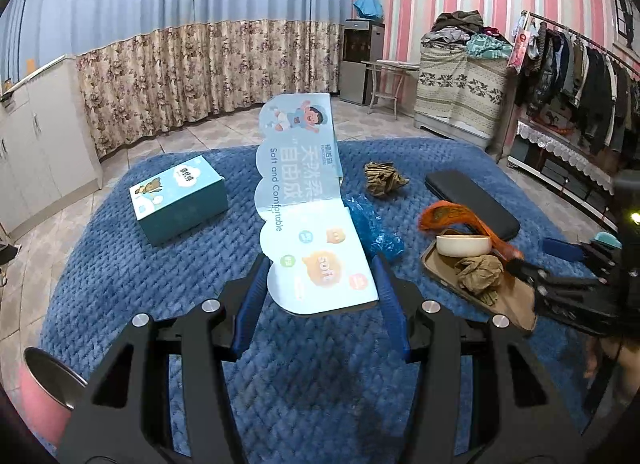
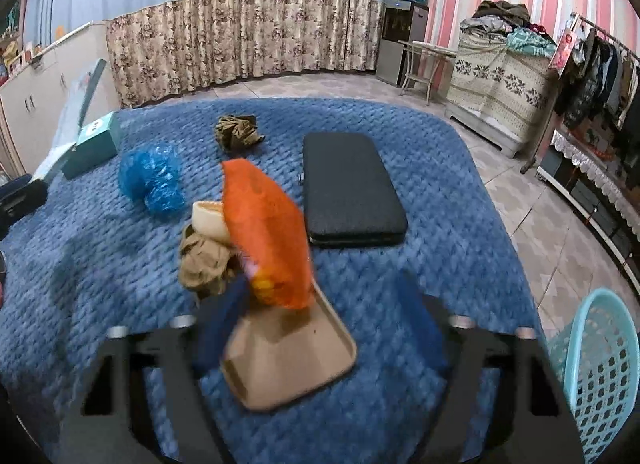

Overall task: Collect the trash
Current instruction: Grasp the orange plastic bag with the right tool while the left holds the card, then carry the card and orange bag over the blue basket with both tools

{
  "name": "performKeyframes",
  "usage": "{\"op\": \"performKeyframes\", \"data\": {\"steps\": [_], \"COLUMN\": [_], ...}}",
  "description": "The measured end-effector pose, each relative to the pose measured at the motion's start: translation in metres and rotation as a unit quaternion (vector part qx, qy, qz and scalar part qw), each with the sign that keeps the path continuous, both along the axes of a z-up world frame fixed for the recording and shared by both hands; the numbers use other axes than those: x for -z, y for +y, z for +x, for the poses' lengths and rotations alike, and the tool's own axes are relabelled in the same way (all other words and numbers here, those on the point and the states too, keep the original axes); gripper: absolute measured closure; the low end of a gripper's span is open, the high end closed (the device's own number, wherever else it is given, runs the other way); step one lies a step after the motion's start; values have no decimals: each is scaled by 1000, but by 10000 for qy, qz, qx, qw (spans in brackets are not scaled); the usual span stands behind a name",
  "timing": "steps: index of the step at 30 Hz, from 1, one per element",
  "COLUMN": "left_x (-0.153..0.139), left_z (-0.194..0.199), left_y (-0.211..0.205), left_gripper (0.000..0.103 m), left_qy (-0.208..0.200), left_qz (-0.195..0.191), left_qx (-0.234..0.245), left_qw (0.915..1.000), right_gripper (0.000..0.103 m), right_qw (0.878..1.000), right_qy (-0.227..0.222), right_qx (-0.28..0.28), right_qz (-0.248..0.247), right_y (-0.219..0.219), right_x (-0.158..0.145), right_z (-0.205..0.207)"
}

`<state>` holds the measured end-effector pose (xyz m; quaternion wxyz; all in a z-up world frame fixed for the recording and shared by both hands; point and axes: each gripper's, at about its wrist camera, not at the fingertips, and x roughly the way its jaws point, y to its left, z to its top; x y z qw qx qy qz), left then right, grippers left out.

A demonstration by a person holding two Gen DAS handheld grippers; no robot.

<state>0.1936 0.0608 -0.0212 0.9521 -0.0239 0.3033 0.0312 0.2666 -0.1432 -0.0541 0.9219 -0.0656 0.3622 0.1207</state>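
My left gripper [image 1: 322,292] is shut on the near end of a flattened pale-blue cardboard package [image 1: 300,167], which rises away from me over the blue blanket. An orange snack bag [image 2: 268,232] stands tilted on a tan tray [image 2: 288,364], beside a cream bowl [image 2: 208,217] and a crumpled brown paper [image 2: 204,264]. My right gripper [image 2: 320,304] is blurred and open, its fingers on either side of the bag's lower end without pressing it. A blue plastic bag [image 2: 154,179] and a second paper wad [image 2: 236,131] lie farther back.
A black case [image 2: 348,191] lies right of the tray. A teal box [image 1: 180,199] sits at the left of the blanket [image 1: 120,284]. A light-blue basket [image 2: 600,376] stands on the floor at the right. A pink cup [image 1: 44,384] is at my left.
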Motion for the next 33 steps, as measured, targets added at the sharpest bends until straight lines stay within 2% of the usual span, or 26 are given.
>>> {"op": "performKeyframes", "data": {"steps": [1, 2, 4, 5, 9, 13, 19, 22, 28, 33], "left_x": [0, -1, -1, -1, -4, -18, -46, -54, -56, -45], "left_z": [0, -1, -1, 0, 1, 1, 6, 8, 8, -1], "left_y": [-1, -3, -5, -6, -11, -24, -66, -96, -166, -220], "left_gripper": [52, 52, 52, 52, 52, 52, 51, 51, 51, 51], "left_qy": [-11, -15, -7, -12, -45, -213, -481, -599, -702, -646], "left_qz": [27, 36, 40, 33, 126, 211, 186, 146, 155, 96], "left_qx": [21, 26, 24, 18, 86, 228, 667, 984, 1676, 2215], "left_qw": [10000, 10000, 10000, 10000, 9999, 9993, 9964, 9932, 9832, 9730], "right_gripper": [54, 68, 75, 82, 90, 91, 92, 92, 92, 92], "right_qw": [9999, 9998, 9995, 9994, 9973, 9926, 9881, 9848, 9716, 9488], "right_qy": [21, 26, -48, -79, -532, -945, -1338, -1341, -1158, -1147], "right_qx": [-86, -148, -245, -272, -241, -48, 409, 943, 1995, 2825], "right_qz": [117, 151, 183, 215, 439, 758, 646, 568, 535, 820], "right_y": [1, 4, 7, 7, -5, -30, -78, -120, -191, -258], "right_x": [1, 1, 0, -1, -21, -47, -75, -83, -78, -66], "right_z": [3, 3, 3, 2, -10, -27, -66, -82, -114, -146]}}
